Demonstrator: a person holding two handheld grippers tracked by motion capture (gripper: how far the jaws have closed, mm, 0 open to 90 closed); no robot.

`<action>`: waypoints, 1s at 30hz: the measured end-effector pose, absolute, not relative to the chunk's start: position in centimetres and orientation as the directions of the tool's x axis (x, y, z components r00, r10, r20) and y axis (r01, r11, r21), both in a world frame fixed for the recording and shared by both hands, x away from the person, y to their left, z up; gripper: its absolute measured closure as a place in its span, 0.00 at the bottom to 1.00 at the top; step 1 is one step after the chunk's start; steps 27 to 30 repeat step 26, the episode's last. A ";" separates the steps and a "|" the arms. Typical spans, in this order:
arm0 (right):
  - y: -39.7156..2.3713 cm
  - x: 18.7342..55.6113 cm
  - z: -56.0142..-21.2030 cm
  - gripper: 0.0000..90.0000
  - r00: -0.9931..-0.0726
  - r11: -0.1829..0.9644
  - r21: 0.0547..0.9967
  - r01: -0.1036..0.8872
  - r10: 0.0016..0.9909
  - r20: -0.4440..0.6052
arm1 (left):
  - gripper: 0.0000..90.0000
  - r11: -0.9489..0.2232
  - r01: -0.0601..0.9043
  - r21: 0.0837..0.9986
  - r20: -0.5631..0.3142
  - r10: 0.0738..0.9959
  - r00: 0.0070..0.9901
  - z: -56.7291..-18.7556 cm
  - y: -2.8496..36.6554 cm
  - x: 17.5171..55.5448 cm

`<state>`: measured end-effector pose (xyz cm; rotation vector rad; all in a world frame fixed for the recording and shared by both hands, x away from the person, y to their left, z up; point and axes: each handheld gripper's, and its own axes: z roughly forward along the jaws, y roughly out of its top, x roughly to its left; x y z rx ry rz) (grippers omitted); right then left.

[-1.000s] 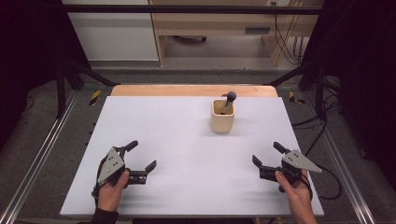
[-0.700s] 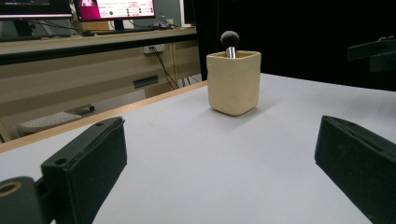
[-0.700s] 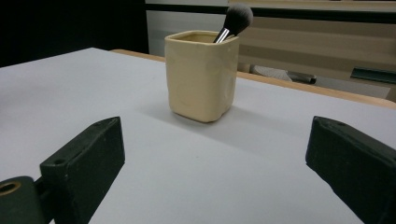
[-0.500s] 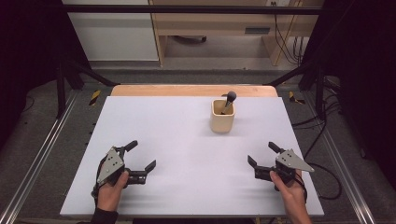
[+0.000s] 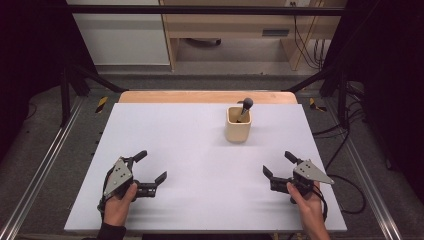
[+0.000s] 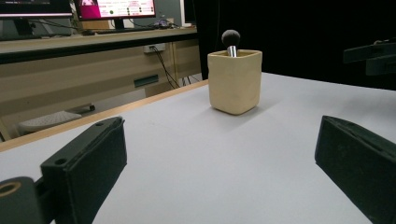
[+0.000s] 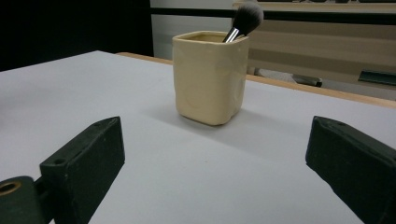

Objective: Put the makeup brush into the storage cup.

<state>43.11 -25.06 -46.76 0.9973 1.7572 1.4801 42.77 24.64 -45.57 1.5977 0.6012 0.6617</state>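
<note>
Approach first: I steer the spread, empty right claw (image 5: 276,163) forward to the black-tufted brush (image 5: 246,105) leaning in the cream square ceramic cup (image 5: 238,125), pinching its ferrule; left claw (image 5: 149,165) idles spread.

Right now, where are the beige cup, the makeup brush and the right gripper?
beige cup (image 5: 238,132): high view, on its front wall.
makeup brush (image 7: 247,14): right gripper view, on the bristle head above the cup's rim.
right gripper (image 5: 279,164): high view, midway between its open fingertips.
</note>
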 end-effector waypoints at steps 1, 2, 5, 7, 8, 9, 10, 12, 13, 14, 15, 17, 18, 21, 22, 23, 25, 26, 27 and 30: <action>-25.0 43.1 -46.8 0.06 -0.517 0.087 0.985 0.151 0.856 0.003 | 0.02 -0.121 0.011 0.993 0.079 0.709 0.700 -45.6 24.7 42.8; -25.0 43.2 -46.8 0.06 -0.521 0.086 0.985 0.150 0.854 0.005 | 0.02 -0.125 0.011 0.992 0.082 0.709 0.700 -45.6 24.7 42.8; -24.8 43.2 -46.9 0.06 -0.532 0.086 0.986 0.145 0.847 0.005 | 0.02 -0.123 0.012 0.992 0.080 0.711 0.698 -45.6 24.8 42.8; -24.7 43.2 -46.9 0.06 -0.535 0.080 0.986 0.144 0.845 0.010 | 0.02 -0.123 0.012 0.992 0.080 0.712 0.697 -45.6 24.9 42.8; -24.7 43.2 -46.9 0.06 -0.536 0.078 0.986 0.145 0.844 0.012 | 0.02 -0.121 0.013 0.993 0.078 0.714 0.696 -45.6 24.9 42.8; -24.7 43.3 -47.0 0.06 -0.537 0.074 0.987 0.143 0.844 0.014 | 0.02 -0.116 0.014 0.993 0.074 0.716 0.694 -45.6 24.9 42.9; -24.6 43.3 -47.0 0.06 -0.537 0.069 0.987 0.145 0.843 0.021 | 0.02 -0.116 0.014 0.993 0.074 0.716 0.694 -45.6 25.0 42.9; -24.5 43.4 -47.0 0.06 -0.541 0.060 0.988 0.139 0.841 0.025 | 0.02 -0.115 0.014 0.993 0.073 0.718 0.692 -45.6 25.0 42.9; -24.4 43.4 -47.1 0.06 -0.542 0.057 0.989 0.138 0.840 0.027 | 0.02 -0.112 0.015 0.994 0.070 0.720 0.691 -45.6 25.1 42.9; -24.3 43.5 -47.1 0.06 -0.543 0.055 0.989 0.140 0.839 0.030 | 0.02 -0.111 0.015 0.994 0.070 0.720 0.690 -45.6 25.1 42.9; -24.3 43.5 -47.1 0.06 -0.546 0.057 0.988 0.141 0.838 0.030 | 0.02 -0.109 0.015 0.994 0.069 0.721 0.690 -45.6 25.2 42.9; -24.2 43.5 -47.2 0.06 -0.549 0.063 0.989 0.135 0.835 0.021 | 0.02 -0.108 0.016 0.994 0.067 0.723 0.688 -45.6 25.3 43.0; -24.1 43.5 -47.2 0.06 -0.552 0.063 0.989 0.133 0.833 0.021 | 0.02 -0.106 0.017 0.994 0.065 0.723 0.688 -45.6 25.3 43.0; -24.0 43.5 -47.3 0.05 -0.559 0.059 0.989 0.135 0.829 0.027 | 0.02 -0.100 0.019 0.995 0.060 0.725 0.686 -45.6 25.4 43.1; -24.0 43.4 -47.3 0.05 -0.561 0.059 0.989 0.132 0.828 0.026 | 0.02 -0.097 0.021 0.995 0.056 0.726 0.686 -45.7 25.4 43.1; -24.0 43.4 -47.3 0.05 -0.562 0.058 0.990 0.131 0.827 0.026 | 0.02 -0.098 0.021 0.995 0.057 0.725 0.687 -45.6 25.4 43.1; -24.0 43.3 -47.4 0.05 -0.558 0.062 0.989 0.131 0.829 0.022 | 0.02 -0.098 0.020 0.995 0.058 0.724 0.687 -45.6 25.4 43.1; -24.1 43.3 -47.4 0.05 -0.561 0.064 0.990 0.123 0.827 0.017 | 0.02 -0.101 0.019 0.995 0.061 0.724 0.687 -45.6 25.4 43.1; -24.1 43.3 -47.4 0.05 -0.561 0.064 0.990 0.123 0.827 0.017 | 0.02 -0.101 0.019 0.995 0.061 0.724 0.687 -45.6 25.4 43.1; -24.1 43.3 -47.4 0.05 -0.561 0.064 0.990 0.123 0.827 0.017 | 0.02 -0.101 0.019 0.995 0.061 0.724 0.687 -45.6 25.4 43.1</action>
